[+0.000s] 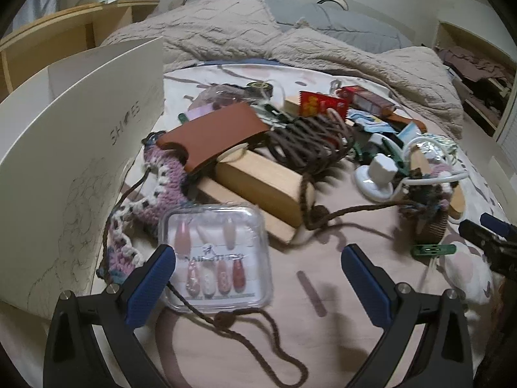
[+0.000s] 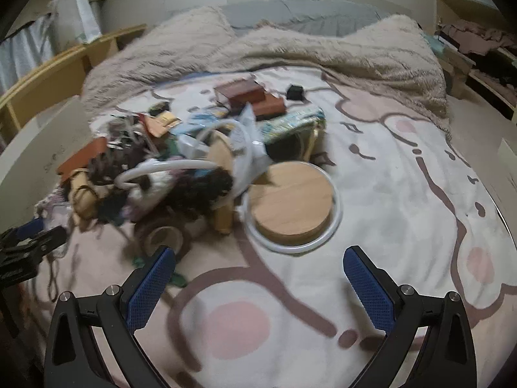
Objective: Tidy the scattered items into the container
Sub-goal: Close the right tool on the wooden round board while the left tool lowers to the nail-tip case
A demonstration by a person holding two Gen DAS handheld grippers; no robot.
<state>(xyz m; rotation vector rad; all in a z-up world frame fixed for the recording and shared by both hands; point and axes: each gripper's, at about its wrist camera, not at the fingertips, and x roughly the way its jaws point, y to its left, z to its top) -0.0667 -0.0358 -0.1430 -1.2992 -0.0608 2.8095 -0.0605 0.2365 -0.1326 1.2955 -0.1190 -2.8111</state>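
Left wrist view: left gripper [image 1: 258,265] fingers spread wide, empty, above clear plastic false-nail case [image 1: 217,255] on the bed; white cardboard box [image 1: 64,168] stands just left. Right wrist view: right gripper [image 2: 260,266] fingers apart, empty, near round wooden lid [image 2: 290,205].

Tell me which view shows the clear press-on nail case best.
Left wrist. The nail case lies sharp and close, just ahead of the open left tongs, its lid, label and nails visible. In the right wrist view the case can't be made out; that corner of the pile is blurred and crowded.
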